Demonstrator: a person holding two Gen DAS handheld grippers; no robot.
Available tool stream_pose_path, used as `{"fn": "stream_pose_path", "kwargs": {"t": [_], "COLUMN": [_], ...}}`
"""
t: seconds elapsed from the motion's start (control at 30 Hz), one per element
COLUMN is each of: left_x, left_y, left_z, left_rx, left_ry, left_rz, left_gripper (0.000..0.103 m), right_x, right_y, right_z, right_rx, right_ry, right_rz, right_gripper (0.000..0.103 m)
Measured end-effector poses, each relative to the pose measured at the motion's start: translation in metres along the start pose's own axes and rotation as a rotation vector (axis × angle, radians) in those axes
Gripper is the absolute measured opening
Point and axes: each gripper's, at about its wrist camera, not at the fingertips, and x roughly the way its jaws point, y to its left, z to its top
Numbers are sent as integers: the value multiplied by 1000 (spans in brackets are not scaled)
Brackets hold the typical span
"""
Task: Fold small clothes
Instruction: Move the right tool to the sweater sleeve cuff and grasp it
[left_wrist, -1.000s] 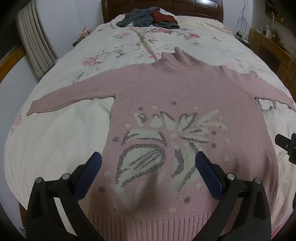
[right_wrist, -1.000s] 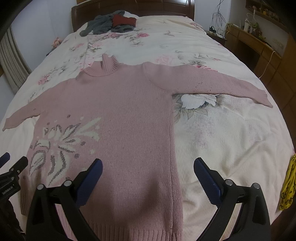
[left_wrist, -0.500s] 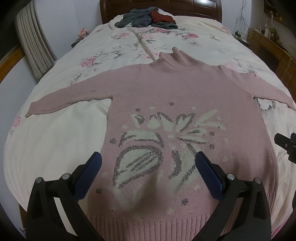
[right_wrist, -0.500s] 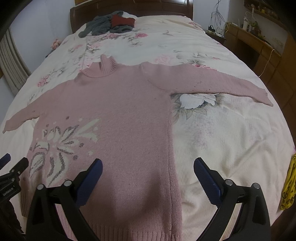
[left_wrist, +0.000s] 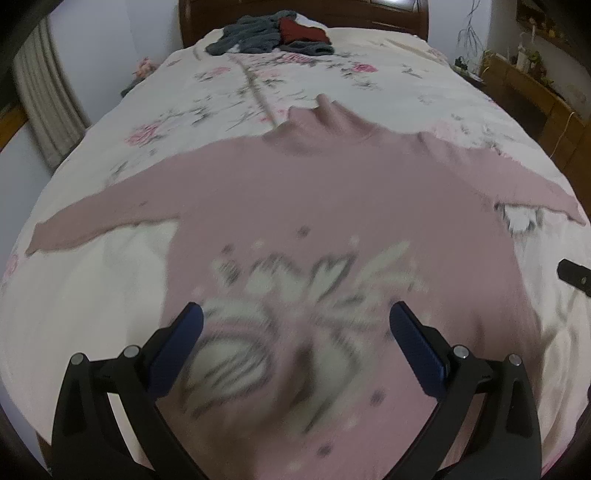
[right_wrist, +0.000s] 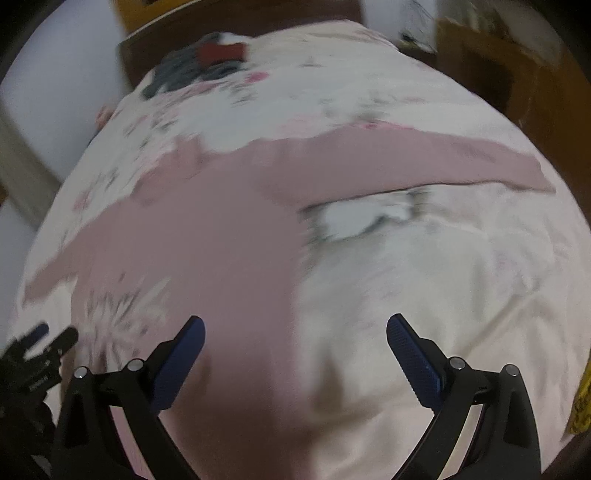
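A pink turtleneck sweater (left_wrist: 332, 192) with a white and grey leaf pattern lies flat, front up, on the bed, both sleeves spread out sideways. My left gripper (left_wrist: 295, 325) is open above the sweater's lower front, holding nothing. My right gripper (right_wrist: 295, 332) is open over the sweater's right side edge (right_wrist: 221, 240), one finger above the pink knit and the other above the bedspread. The right sleeve (right_wrist: 424, 162) stretches away to the right. The left gripper's tip (right_wrist: 37, 350) shows at the lower left of the right wrist view. Both views are blurred.
The bed carries a cream floral bedspread (left_wrist: 92, 295). A pile of grey and red clothes (left_wrist: 273, 33) lies by the wooden headboard. A wooden side table (left_wrist: 535, 92) stands to the right, a curtain (left_wrist: 48, 110) to the left. A yellow item (right_wrist: 581, 402) sits at the bed's right edge.
Both grippers have moved forward over the sweater, and the right one has tilted and swung right. The views are now motion-blurred. Both stay open and the sweater has not moved.
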Motion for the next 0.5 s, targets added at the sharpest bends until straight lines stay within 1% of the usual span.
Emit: {"fn": "stream_pose_path", "kwargs": {"t": [0.07, 0.13, 0.17, 0.23, 0.3, 0.37, 0.43, 0.47, 0.5], "left_x": [9, 18, 23, 32, 41, 48, 54, 56, 58], "left_y": [-14, -29, -35, -46, -57, -70, -82, -87, -88], "left_z": [20, 40, 50, 67, 81, 94, 101, 103, 104], "left_rx": [7, 13, 8, -5, -17, -17, -3, 3, 4], "left_ry": [-21, -39, -44, -44, -39, -51, -58, -59, -59], "left_rz": [-12, -13, -18, -36, -59, -69, -62, -63, -65], "left_gripper": [100, 100, 100, 100, 100, 100, 100, 100, 100], "right_x": [6, 16, 22, 29, 38, 48, 60, 65, 70], "right_y": [-34, -81, -111, -147, -187, -218, -258, -267, -283], "right_z": [22, 52, 69, 87, 108, 121, 131, 134, 135], "right_rx": [49, 114, 163, 217, 253, 298, 394, 421, 463], "right_ry": [-2, 10, 23, 23, 38, 64, 95, 101, 110], "right_rz": [-42, -108, -140, -170, -218, -229, -230, -226, -212], "right_gripper": [99, 99, 99, 99, 99, 99, 98, 98, 95]}}
